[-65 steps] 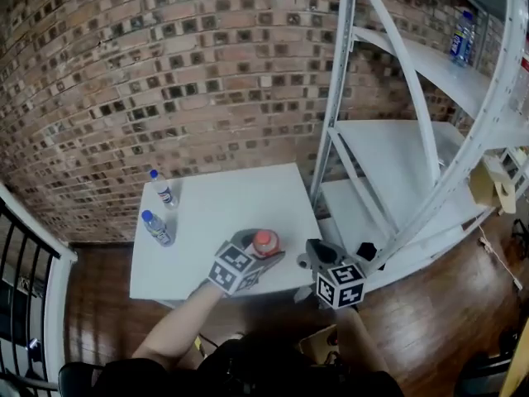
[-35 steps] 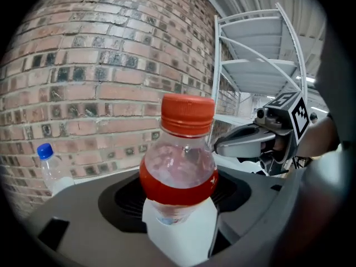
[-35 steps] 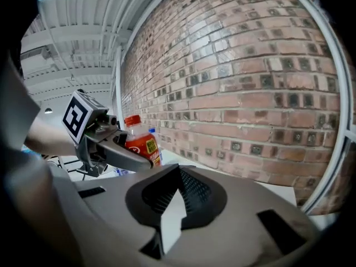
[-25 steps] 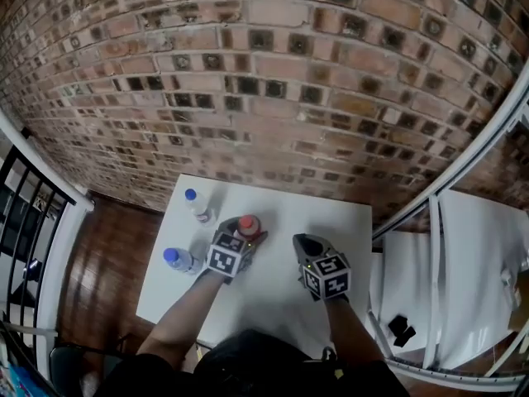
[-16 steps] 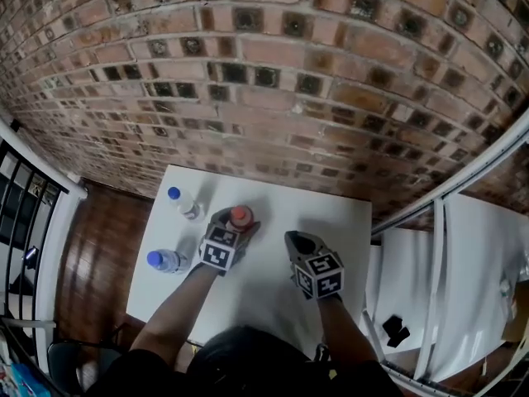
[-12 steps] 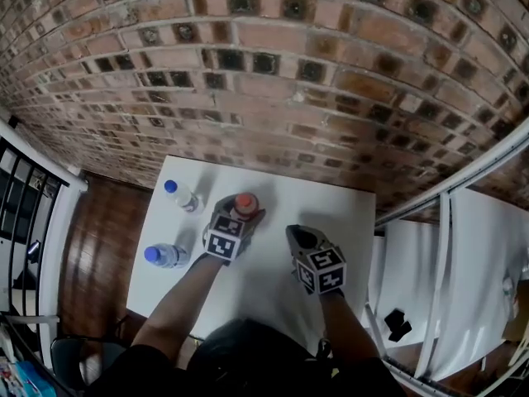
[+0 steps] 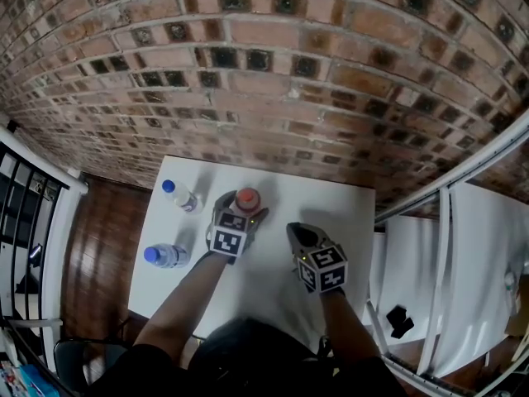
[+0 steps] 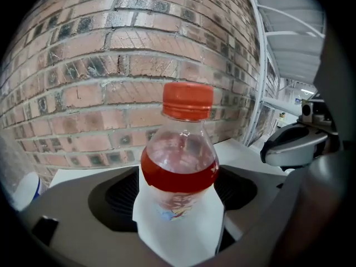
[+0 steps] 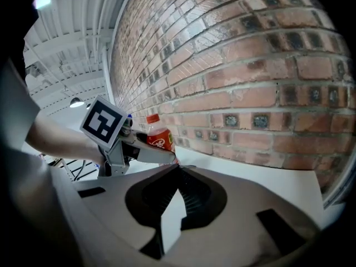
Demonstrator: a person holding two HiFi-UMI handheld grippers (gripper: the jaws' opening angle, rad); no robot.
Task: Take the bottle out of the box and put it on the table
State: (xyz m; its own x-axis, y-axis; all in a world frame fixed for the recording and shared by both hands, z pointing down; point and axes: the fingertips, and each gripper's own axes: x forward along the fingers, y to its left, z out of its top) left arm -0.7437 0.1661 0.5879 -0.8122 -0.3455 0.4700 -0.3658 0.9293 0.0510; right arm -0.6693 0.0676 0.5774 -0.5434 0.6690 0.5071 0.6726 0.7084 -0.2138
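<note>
Red-capped and upright, the drink bottle (image 7: pixel 246 200) stands on the white desk (image 7: pixel 335 213) close to the brick wall (image 7: pixel 264 98). It sits directly ahead of the left claw (image 7: pixel 243 210), whose jaws are opening on either side of it, pads clear of its sides. The right claw (image 7: pixel 294 232), drawn narrow and empty, hangs just beside but farther from the bottle. A straight pull-back by the left claw looks the safest exit.
</note>
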